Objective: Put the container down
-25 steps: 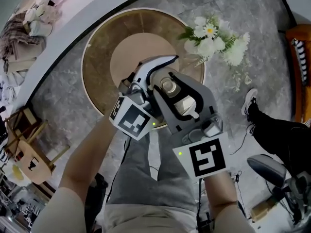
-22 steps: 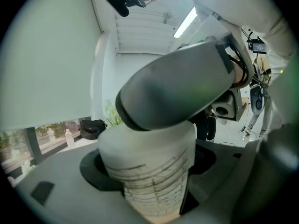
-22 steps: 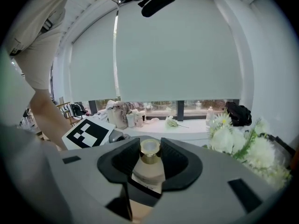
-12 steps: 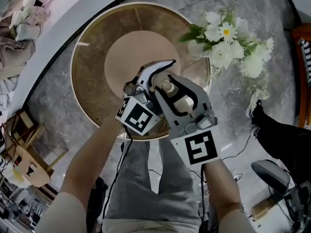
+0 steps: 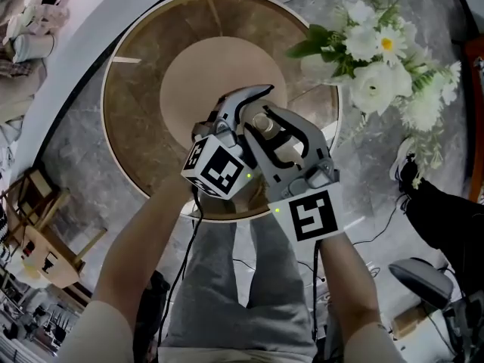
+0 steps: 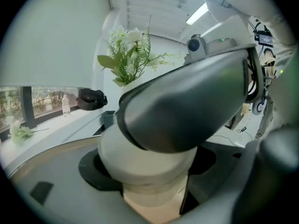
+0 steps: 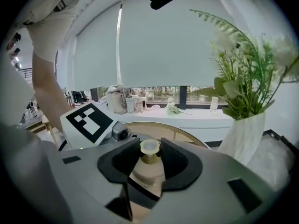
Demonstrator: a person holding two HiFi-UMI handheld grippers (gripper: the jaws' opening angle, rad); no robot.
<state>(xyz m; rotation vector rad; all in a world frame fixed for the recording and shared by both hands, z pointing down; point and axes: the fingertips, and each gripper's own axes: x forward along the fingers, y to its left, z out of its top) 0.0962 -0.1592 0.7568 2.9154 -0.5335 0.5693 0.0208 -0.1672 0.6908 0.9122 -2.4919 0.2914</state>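
Note:
A cream container (image 5: 266, 129) with a gold neck and an open top stands upright between the jaws of my right gripper (image 5: 272, 132), which is shut on it above the near part of the round wooden table (image 5: 144, 89). In the right gripper view both black pads hug the container (image 7: 148, 164) at my right gripper (image 7: 150, 160). My left gripper (image 5: 246, 100) crosses just left of it. In the left gripper view it (image 6: 149, 167) is shut on a white cap (image 6: 140, 157), with the right gripper's grey jaw passing over the cap.
A white vase of white flowers (image 5: 378, 59) stands at the table's right edge, and shows close on the right as the vase (image 7: 240, 139). A wooden chair (image 5: 38, 233) sits at the lower left. A person's dark leg and shoe (image 5: 439, 210) are on the floor at right.
Both grippers have moved together a little farther in over the table, away from its near edge. Their grips look the same.

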